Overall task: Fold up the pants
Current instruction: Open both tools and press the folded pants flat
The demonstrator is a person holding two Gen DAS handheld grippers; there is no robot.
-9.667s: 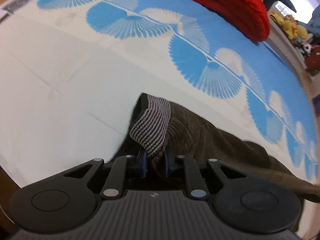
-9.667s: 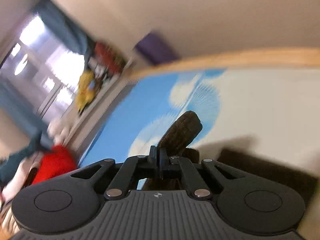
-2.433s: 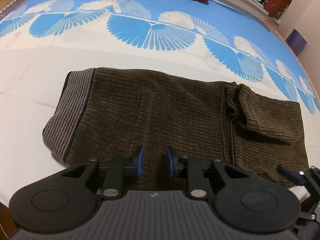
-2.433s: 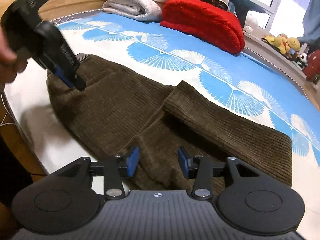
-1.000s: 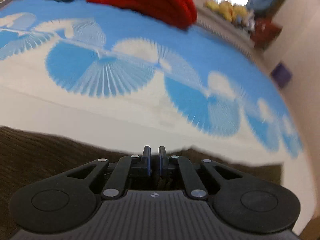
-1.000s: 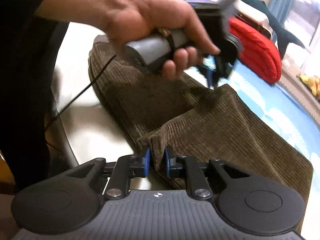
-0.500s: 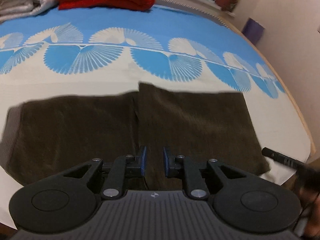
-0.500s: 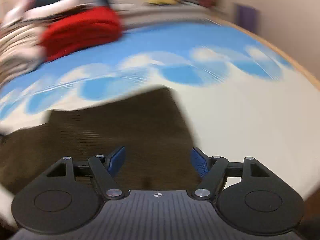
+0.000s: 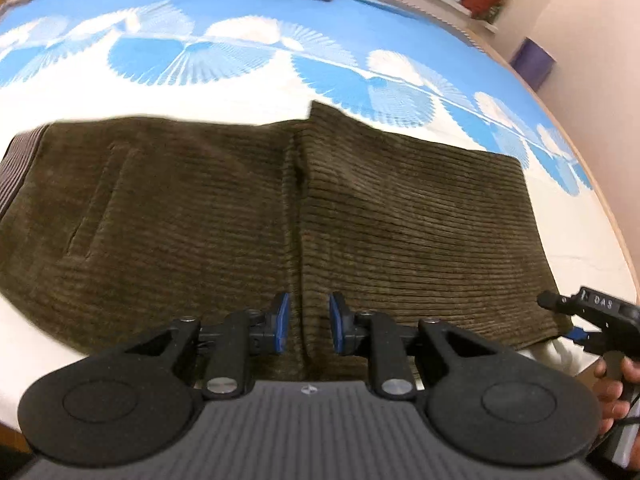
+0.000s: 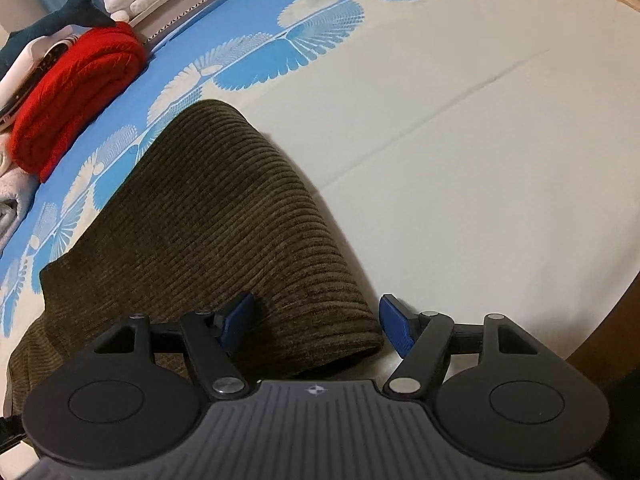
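While the brown corduroy pants (image 9: 280, 216) lie folded on the blue-and-cream bedspread (image 9: 240, 56), both grippers hover empty.
Left gripper (image 9: 306, 328) – jaws narrowly apart and opening, over the fold edge, gripping nothing; right gripper (image 10: 316, 326) spread wide over the folded end, pads clear of it.

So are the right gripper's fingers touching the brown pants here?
Cannot tell. In the right wrist view the right gripper stands wide open astride the pants fold, but its left finger overlaps the cloth, so no gap shows plainly.
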